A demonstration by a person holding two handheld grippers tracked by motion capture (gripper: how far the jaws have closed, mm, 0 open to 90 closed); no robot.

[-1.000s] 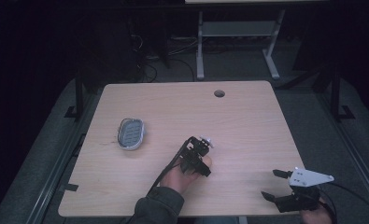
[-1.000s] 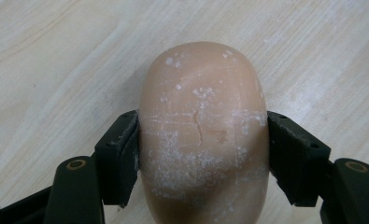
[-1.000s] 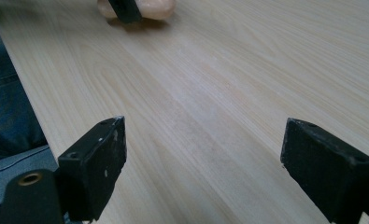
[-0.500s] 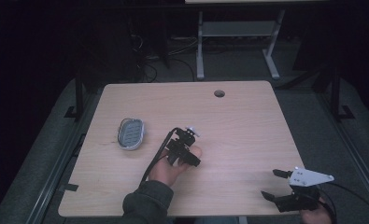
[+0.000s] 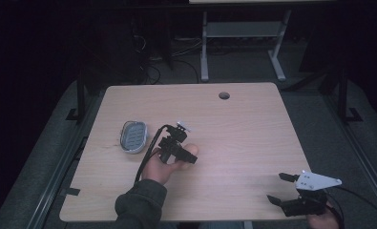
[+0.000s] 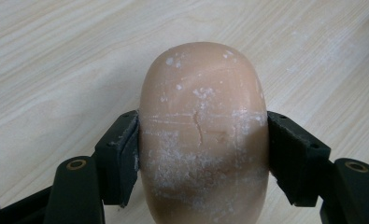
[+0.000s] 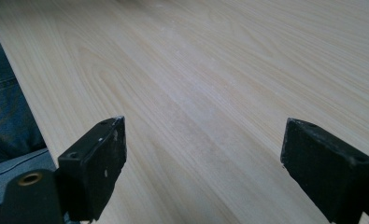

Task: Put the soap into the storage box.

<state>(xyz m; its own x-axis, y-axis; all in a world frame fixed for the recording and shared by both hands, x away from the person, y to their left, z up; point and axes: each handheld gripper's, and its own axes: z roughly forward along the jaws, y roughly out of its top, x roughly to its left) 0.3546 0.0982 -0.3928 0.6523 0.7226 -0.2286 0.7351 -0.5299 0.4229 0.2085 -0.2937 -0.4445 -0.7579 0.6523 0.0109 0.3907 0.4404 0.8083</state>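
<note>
1. My left tongs [image 6: 203, 163] clamp a smooth, rounded peach soap bar [image 6: 203, 135], chalky-flecked and cracked, just right of the oval ribbed soap dish [image 5: 132, 137].
2. I judge carrying is underway; next comes lowering it into the dish.
3. My right tongs [image 7: 210, 168] gape empty over the woodgrain counter [image 7: 219, 70].

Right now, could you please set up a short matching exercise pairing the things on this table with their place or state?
Things:
1. left claw
2. right claw
3. soap dish
4. round hole

Places or states:
A. near the table's far edge
B. open, at the table's near right corner
C. shut on a peach soap bar
D. lying on the table's left part, beside the left hand

Pairs: 1-C, 2-B, 3-D, 4-A
</note>
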